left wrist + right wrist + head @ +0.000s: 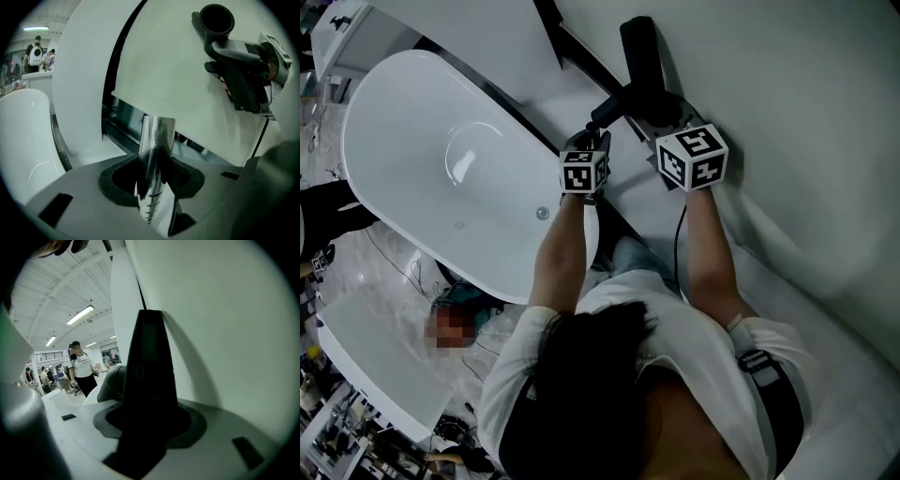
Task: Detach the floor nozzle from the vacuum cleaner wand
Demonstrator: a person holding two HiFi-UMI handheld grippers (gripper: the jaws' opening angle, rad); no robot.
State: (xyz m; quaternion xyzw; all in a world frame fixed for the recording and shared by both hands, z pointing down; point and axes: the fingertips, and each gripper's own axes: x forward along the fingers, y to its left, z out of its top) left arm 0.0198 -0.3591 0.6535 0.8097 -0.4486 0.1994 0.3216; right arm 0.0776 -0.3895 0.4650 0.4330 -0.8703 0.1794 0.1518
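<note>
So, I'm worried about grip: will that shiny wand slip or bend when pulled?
Probably slippery: the wand is polished, mirror-like metal. Likely stiff: it runs straight through the left tongs without sagging. Being round, it may twist in the grip.

White short-sleeved T-shirt [698,342], black-and-white marker cubes [692,157]

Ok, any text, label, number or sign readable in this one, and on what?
No text can be read here.
Marker cubes: black-and-white square patterns only, no words or numbers.
Print on the standing person's white shirt, right gripper view: too small and blurred to read.
</note>
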